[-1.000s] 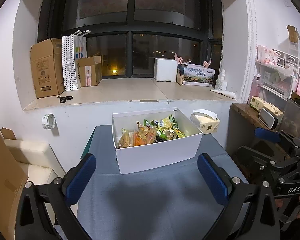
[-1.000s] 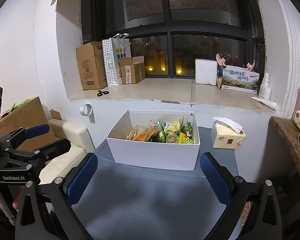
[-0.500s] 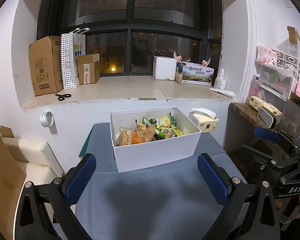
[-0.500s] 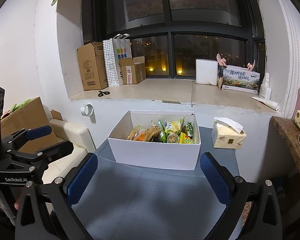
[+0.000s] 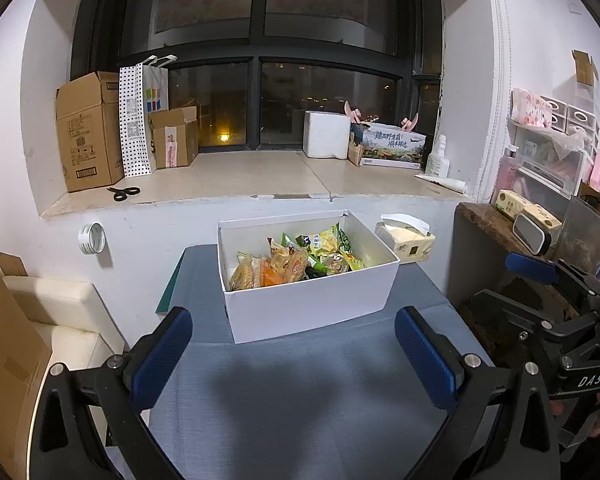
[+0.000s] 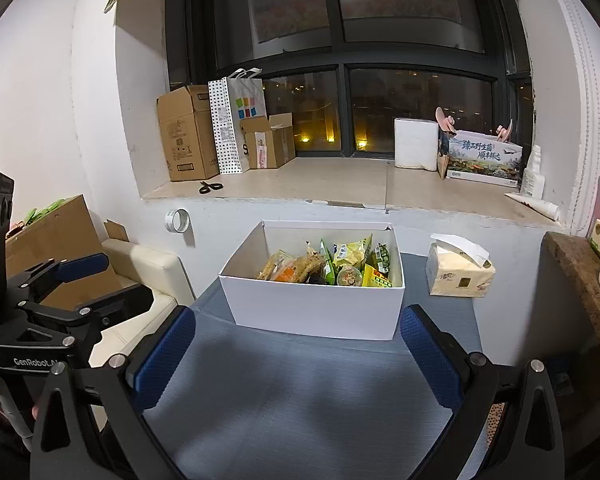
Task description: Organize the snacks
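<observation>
Bare blue-grey table surface (image 5: 300,400) lies open between the spread, empty jaws of the left gripper (image 5: 294,354) and right gripper (image 6: 298,350). Ahead, the white box (image 6: 316,312) of snack packets (image 6: 336,266) blocks the far end. A tissue pack (image 6: 458,276) flanks it, apparently apart. The box top is unobstructed.
</observation>
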Action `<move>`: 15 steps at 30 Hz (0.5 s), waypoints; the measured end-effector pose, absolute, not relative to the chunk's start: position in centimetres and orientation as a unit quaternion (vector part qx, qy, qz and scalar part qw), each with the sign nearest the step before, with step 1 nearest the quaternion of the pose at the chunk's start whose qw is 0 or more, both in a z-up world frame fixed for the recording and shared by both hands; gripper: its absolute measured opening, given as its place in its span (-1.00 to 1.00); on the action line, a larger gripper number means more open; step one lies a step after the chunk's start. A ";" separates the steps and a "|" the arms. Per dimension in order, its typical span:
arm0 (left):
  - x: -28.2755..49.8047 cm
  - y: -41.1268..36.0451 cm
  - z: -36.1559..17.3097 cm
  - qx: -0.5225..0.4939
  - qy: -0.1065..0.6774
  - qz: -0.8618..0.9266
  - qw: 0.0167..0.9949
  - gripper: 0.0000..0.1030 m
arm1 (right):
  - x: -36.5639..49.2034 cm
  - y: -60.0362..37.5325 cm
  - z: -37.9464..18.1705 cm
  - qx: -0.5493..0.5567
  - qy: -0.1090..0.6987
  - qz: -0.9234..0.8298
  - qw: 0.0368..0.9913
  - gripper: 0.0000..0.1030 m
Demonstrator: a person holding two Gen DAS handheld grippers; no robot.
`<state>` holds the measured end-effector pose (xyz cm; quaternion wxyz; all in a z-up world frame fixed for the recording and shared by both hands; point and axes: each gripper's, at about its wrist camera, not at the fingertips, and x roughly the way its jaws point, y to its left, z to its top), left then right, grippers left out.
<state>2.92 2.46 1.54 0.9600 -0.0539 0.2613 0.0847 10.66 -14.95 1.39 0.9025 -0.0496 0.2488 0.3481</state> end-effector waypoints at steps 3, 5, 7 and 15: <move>2.9 2.4 1.5 -0.054 0.262 0.085 0.960 1.00 | 10.7 -15.0 1.4 -0.050 0.249 0.348 0.903 1.00; 2.9 2.4 1.5 -0.053 0.262 0.085 0.960 1.00 | 10.6 -15.0 1.4 -0.049 0.248 0.349 0.902 1.00; 2.9 2.4 1.5 -0.054 0.263 0.085 0.960 1.00 | 10.6 -14.9 1.4 -0.049 0.248 0.349 0.902 1.00; 2.9 2.5 1.4 -0.054 0.263 0.085 0.959 1.00 | 10.6 -15.0 1.3 -0.050 0.249 0.351 0.901 1.00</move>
